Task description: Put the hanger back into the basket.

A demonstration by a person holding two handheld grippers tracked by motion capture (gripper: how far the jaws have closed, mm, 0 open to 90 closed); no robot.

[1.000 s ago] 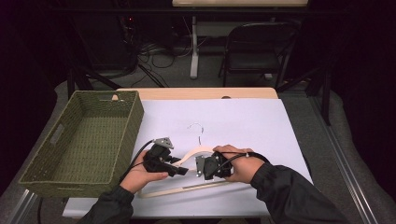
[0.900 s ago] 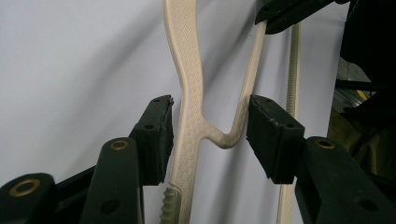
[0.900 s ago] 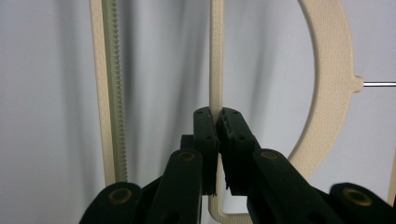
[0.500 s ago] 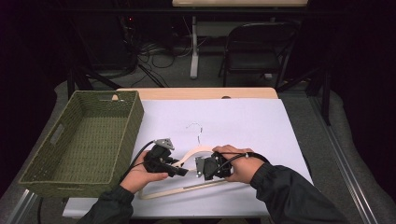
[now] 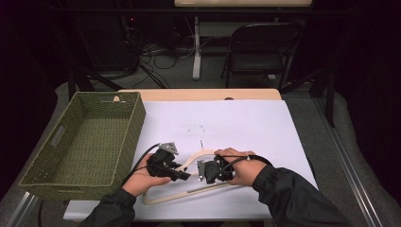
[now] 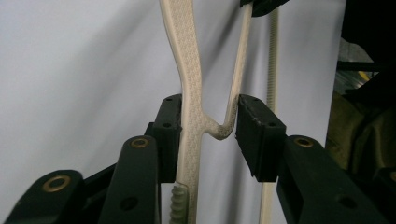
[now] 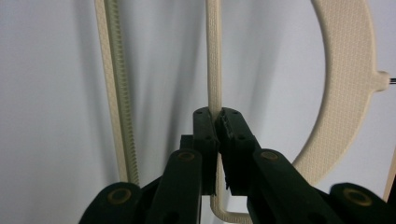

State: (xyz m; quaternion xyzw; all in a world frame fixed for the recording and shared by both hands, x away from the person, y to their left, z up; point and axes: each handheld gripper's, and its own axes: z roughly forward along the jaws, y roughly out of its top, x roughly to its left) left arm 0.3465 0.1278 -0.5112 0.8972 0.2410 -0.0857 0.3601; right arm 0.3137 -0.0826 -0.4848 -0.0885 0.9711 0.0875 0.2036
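A rectangular green woven basket (image 5: 80,142) with cut-out handles stands on the left part of the table, on the white sheet (image 5: 246,123) that covers the table top. At the far edge of the sheet a strip of the light wooden table (image 5: 203,94) is visible. Behind the table, on the grey floor, a dark folding chair (image 5: 260,52) stands, and beside it a white table leg (image 5: 196,47) and some black cables (image 5: 156,52) lie near.
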